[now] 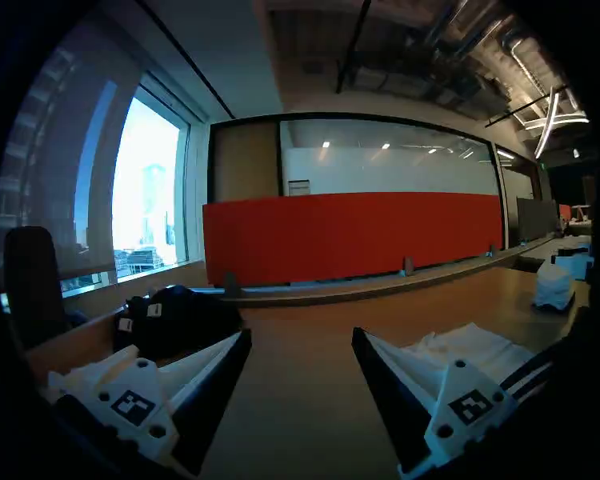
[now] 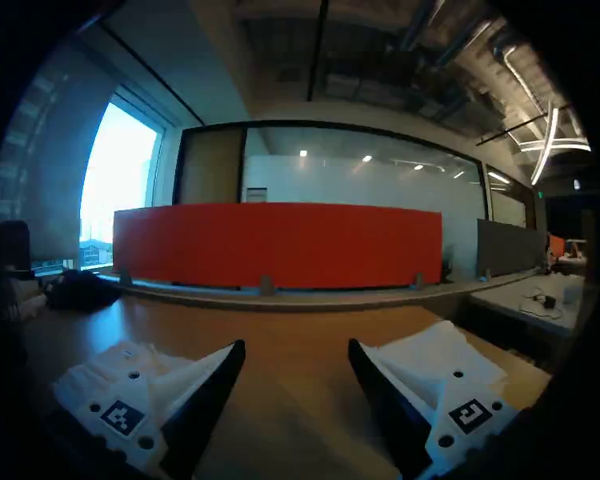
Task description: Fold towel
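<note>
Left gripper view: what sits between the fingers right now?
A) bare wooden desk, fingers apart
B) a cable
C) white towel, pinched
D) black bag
A. The left gripper is open with only the bare wooden desk showing in the gap. The white towel lies off to the right behind one finger, and the black bag sits off to the left.

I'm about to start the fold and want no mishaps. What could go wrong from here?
1. The towel seems to lie near the desk edge; a careless pull could drag it off.
2. The left gripper and right gripper are open and aimed past it, so a grasp may miss.
3. The bag sits close by the left gripper; a sweep could knock it.
</note>
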Tool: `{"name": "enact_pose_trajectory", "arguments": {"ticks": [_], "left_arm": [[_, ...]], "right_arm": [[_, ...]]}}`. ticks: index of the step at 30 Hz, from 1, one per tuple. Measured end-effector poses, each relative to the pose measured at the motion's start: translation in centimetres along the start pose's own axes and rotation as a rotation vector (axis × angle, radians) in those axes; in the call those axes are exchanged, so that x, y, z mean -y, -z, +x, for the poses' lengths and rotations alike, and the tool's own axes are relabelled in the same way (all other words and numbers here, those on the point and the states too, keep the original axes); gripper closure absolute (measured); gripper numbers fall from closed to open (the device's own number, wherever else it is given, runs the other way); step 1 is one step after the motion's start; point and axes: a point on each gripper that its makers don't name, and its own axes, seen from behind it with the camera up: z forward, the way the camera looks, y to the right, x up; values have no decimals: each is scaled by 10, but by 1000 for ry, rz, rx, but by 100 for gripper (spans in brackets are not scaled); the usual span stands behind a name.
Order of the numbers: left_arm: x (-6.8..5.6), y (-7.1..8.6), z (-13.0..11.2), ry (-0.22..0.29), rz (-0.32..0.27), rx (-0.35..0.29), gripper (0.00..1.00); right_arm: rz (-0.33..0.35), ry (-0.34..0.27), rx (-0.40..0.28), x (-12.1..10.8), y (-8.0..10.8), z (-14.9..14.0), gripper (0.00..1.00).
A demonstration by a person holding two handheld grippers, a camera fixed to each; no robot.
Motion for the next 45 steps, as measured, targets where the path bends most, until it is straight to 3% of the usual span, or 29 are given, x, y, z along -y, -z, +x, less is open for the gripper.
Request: {"name": "enact_pose_trajectory", "arguments": {"ticks": [15,24,32,45], "left_arm": [[11,-3,111,41,5,6,7],[16,-2,158,59,13,15,7],[18,0,175,58,4,34,7],[10,-3,178,56,-34,74,7]], "right_arm": [[24,25,-4,16,3,112,1],[28,19,-4,20,3,163,1],[28,16,4,22,5,183,1],[70,37,32,29,6,193,1]]}}
